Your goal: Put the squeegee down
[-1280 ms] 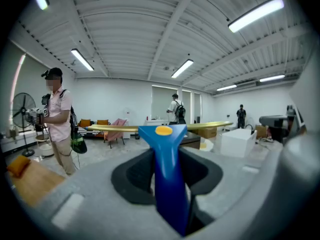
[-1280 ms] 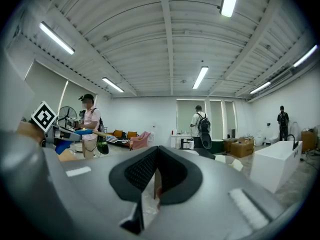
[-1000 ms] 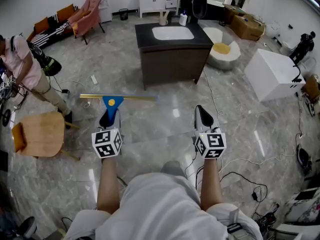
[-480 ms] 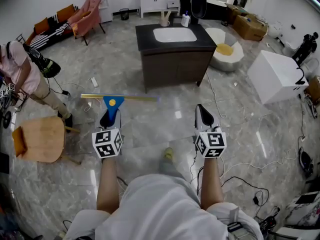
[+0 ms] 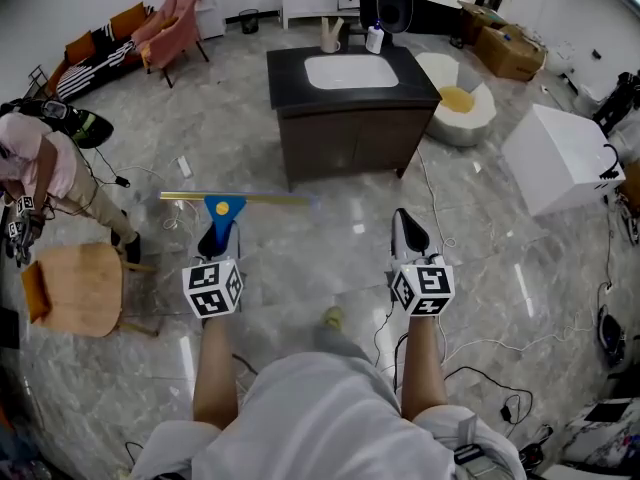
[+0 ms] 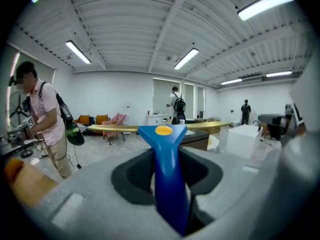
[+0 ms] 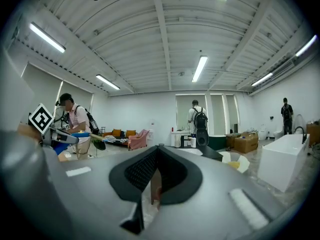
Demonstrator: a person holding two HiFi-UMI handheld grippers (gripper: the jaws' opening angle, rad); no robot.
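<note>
Nearest the camera, the left claw [image 5: 220,230] is clamped on the squeegee [image 5: 224,208], with both pads pressing the sides of its blue handle [image 6: 168,179]. That handle runs straight out along the claw, away from the wearer and toward the top of the head view. It widens into a blue head with a yellow dot [image 6: 163,130] on it. The long brass-coloured blade [image 5: 235,197] sits across the far end of the handle, so the long axis goes left to right across the frame and looks pretty much level. The blade sticks out a bit further on the right side than on the left. The whole thing is up in the air over the grey marble floor [image 5: 320,243], left of centre in the head view.

The right claw [image 5: 404,224] is beside it toward the right, well apart from it. Its pads are drawn together to a thin slit with nothing gripped, and it's pointing the same way.

Further out at the left edge there's a wooden chair [image 5: 85,278] and a person [image 5: 40,173] bending over next to it. Top centre is a dark bench [image 5: 345,133] with a white sink [image 5: 350,69] and a bottle [image 5: 374,38] at its back edge. A round white tub [image 5: 455,103] and a white box [image 5: 560,153] are off to the right, and a pink armchair [image 5: 172,28] is way back in the upper left
</note>
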